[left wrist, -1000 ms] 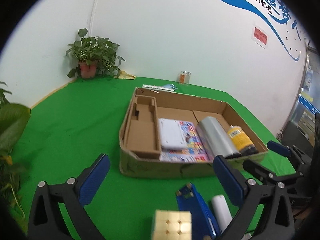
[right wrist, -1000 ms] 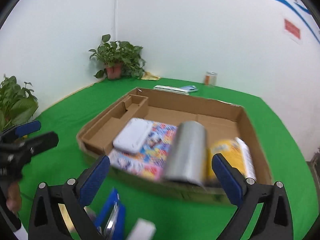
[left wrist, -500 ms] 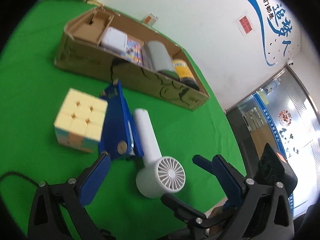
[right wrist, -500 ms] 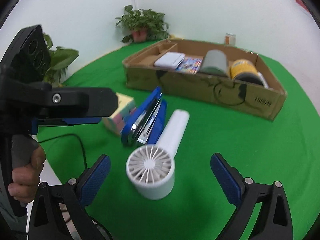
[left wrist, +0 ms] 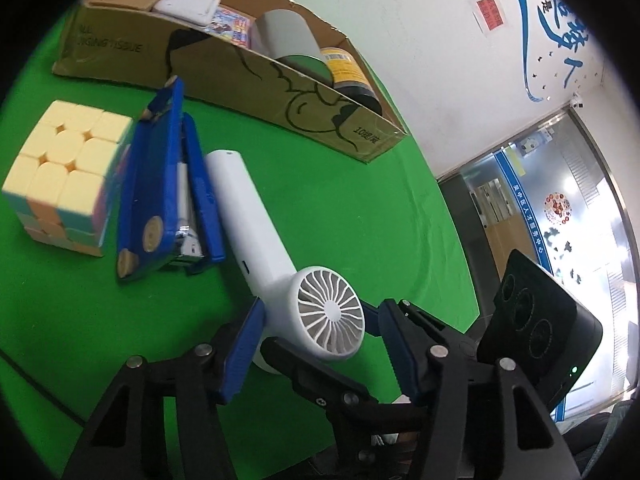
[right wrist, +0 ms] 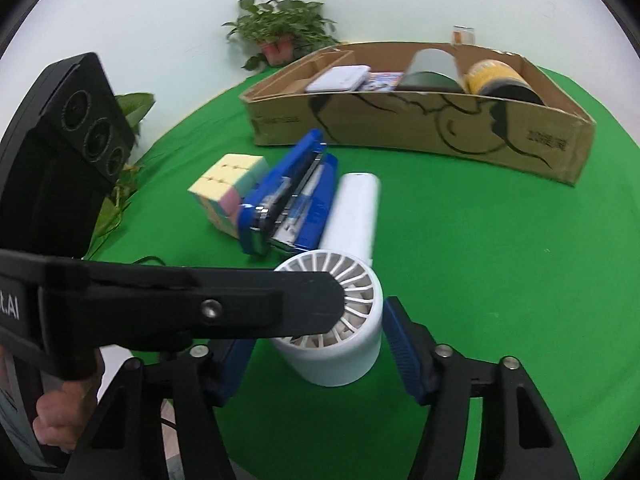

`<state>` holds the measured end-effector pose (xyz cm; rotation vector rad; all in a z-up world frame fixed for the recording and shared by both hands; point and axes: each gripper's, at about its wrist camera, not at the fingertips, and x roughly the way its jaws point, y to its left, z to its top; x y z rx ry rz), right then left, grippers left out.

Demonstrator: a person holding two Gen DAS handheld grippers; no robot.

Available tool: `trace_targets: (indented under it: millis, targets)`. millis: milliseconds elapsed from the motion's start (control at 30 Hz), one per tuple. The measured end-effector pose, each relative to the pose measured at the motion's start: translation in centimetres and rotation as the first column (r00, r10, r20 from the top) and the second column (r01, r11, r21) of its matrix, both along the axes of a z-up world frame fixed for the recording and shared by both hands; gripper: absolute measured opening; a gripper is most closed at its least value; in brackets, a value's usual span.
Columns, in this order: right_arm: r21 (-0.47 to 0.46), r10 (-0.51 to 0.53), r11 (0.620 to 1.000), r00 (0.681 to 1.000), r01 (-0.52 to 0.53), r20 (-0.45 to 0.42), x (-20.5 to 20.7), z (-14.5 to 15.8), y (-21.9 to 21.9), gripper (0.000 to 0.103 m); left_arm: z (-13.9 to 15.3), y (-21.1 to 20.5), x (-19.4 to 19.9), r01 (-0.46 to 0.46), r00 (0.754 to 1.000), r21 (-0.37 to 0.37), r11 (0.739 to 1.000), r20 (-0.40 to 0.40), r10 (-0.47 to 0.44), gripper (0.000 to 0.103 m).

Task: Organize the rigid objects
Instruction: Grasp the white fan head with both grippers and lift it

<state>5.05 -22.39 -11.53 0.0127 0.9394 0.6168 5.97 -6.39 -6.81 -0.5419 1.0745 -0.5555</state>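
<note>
White handheld fan (right wrist: 340, 320) between right claw (right wrist: 316, 356) pads, jaws just closing, left claw (right wrist: 192, 304) crossing in front

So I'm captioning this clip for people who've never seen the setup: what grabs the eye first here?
The white handheld fan, lying on the green table with both grippers, left and right, around its round head, their jaws having just been closing. Beside its handle lie a blue stapler and a pastel puzzle cube. Behind them stands a cardboard box already holding several items.
</note>
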Motion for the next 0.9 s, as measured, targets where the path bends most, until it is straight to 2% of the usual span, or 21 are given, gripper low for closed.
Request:
trace_targets:
  millis: [133, 300, 400, 500, 567, 633, 700, 767, 800, 833, 867, 900]
  targets:
    - [0.057, -0.035, 0.998, 0.999, 0.038, -0.039, 0.2, -0.2, -1.7, 0.056, 0.8, -1.1, 0.1, 0.023, 0.999, 0.001, 1.000, 0.024, -0.023, 0.057]
    - [0.221, -0.075, 0.968, 0.980, 0.116, -0.186, 1.2, -1.8, -5.2, 0.055, 0.6, -2.8, 1.4, 0.058, 0.998, -0.043, 0.997, 0.011, -0.057, 0.057]
    - [0.224, -0.114, 0.962, 0.975, 0.156, -0.188, 1.0, -1.8, -6.7, 0.057, 0.4, -3.1, 1.9, 0.036, 0.999, -0.041, 0.998, 0.002, -0.036, 0.058]
    - [0.200, -0.144, 0.965, 0.980, 0.169, -0.135, 0.5, -1.0, -8.2, 0.067, 0.4, -2.4, 2.0, -0.012, 1.000, -0.016, 1.000, 0.005, 0.012, 0.058]
    - [0.167, -0.155, 0.973, 0.987, 0.159, -0.037, -0.1, 0.0, -9.1, 0.081, 0.2, -1.8, 2.0, -0.034, 0.999, -0.026, 0.999, 0.000, 0.034, 0.058]
    - [0.134, -0.124, 0.984, 0.991, 0.116, 0.052, -0.4, 1.0, -9.2, 0.083, -0.1, -1.5, 2.1, -0.046, 0.999, -0.023, 0.999, -0.014, 0.046, 0.058]
    - [0.090, -0.046, 0.995, 0.990, 0.034, 0.130, -0.8, 2.2, -8.7, 0.083, -0.5, -1.7, 2.2, -0.044, 0.999, -0.015, 0.999, -0.027, 0.043, 0.060]
    - [0.042, 0.027, 0.998, 0.976, -0.037, 0.218, -1.5, 3.2, -7.5, 0.083, -0.6, -2.1, 2.3, -0.052, 0.999, 0.000, 0.999, -0.017, 0.052, 0.061]
    - [0.036, 0.056, 0.997, 0.969, -0.067, 0.243, -1.8, 3.5, -7.0, 0.082, -0.6, -2.3, 2.3, -0.045, 0.999, -0.003, 0.999, -0.014, 0.045, 0.061]
    - [0.031, 0.074, 0.996, 0.967, -0.084, 0.242, -1.8, 3.4, -6.4, 0.078, -0.6, -2.5, 2.5, -0.034, 0.999, -0.014, 0.999, -0.019, 0.034, 0.061]
    - [0.022, 0.089, 0.995, 0.969, -0.097, 0.229, -1.6, 3.2, -5.8, 0.064, -0.5, -2.9, 2.7, -0.026, 0.999, -0.024, 0.999, -0.022, 0.025, 0.061]
    - [0.006, 0.097, 0.995, 0.975, -0.101, 0.198, -1.3, 2.7, -5.3, 0.055, -0.4, -3.3, 2.9, -0.018, 1.000, -0.024, 1.000, -0.019, 0.017, 0.061]
